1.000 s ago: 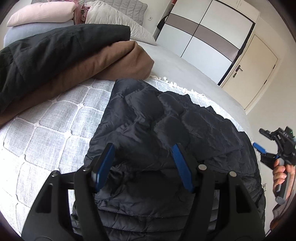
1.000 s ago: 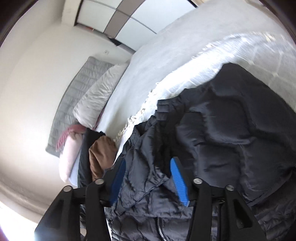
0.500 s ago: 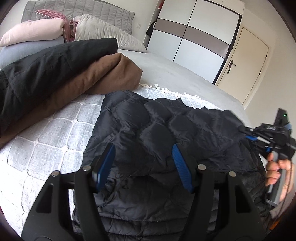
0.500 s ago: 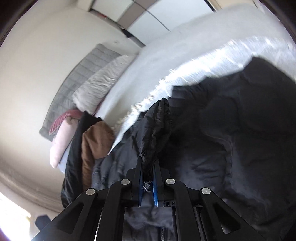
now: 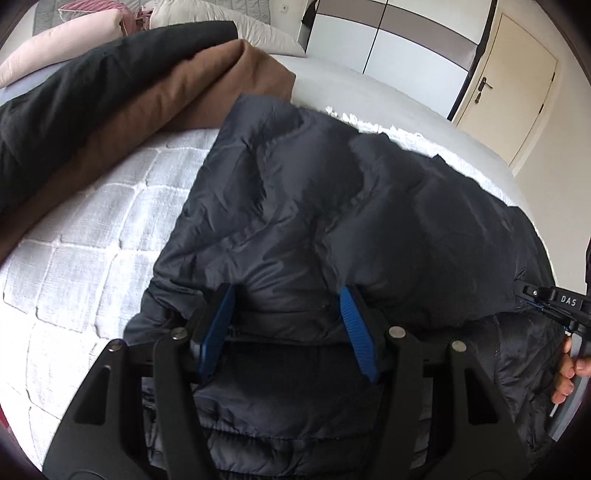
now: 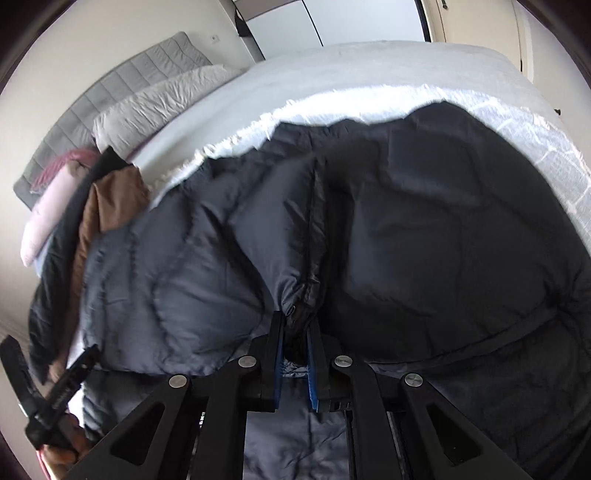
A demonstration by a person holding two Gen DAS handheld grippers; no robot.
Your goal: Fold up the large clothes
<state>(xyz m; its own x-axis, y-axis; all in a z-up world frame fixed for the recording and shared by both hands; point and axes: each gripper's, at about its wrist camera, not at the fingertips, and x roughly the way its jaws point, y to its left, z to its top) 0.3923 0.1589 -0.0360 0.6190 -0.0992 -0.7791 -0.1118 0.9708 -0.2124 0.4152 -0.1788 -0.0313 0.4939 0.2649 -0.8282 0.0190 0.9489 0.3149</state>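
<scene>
A dark navy quilted puffer jacket (image 5: 332, 221) lies on a white quilted blanket (image 5: 92, 240) on the bed. My left gripper (image 5: 286, 299) is open, its blue pads on either side of a puffy fold at the jacket's near edge. My right gripper (image 6: 295, 325) is shut on a pinched edge of the jacket (image 6: 406, 229) by its zipper seam and holds it lifted. The right gripper also shows at the right edge of the left wrist view (image 5: 554, 299); the left gripper shows at the lower left of the right wrist view (image 6: 62, 387).
A black garment (image 5: 92, 74) and a brown one (image 5: 166, 99) lie stacked at the back left of the bed. Pillows (image 5: 229, 22) rest against a grey headboard (image 6: 110, 85). A wardrobe (image 5: 388, 44) and a door (image 5: 517, 81) stand beyond the bed.
My right gripper closed on the jacket's edge and has pulled it up and over toward the near side. My left gripper moved forward so a jacket fold sits between its open jaws.
</scene>
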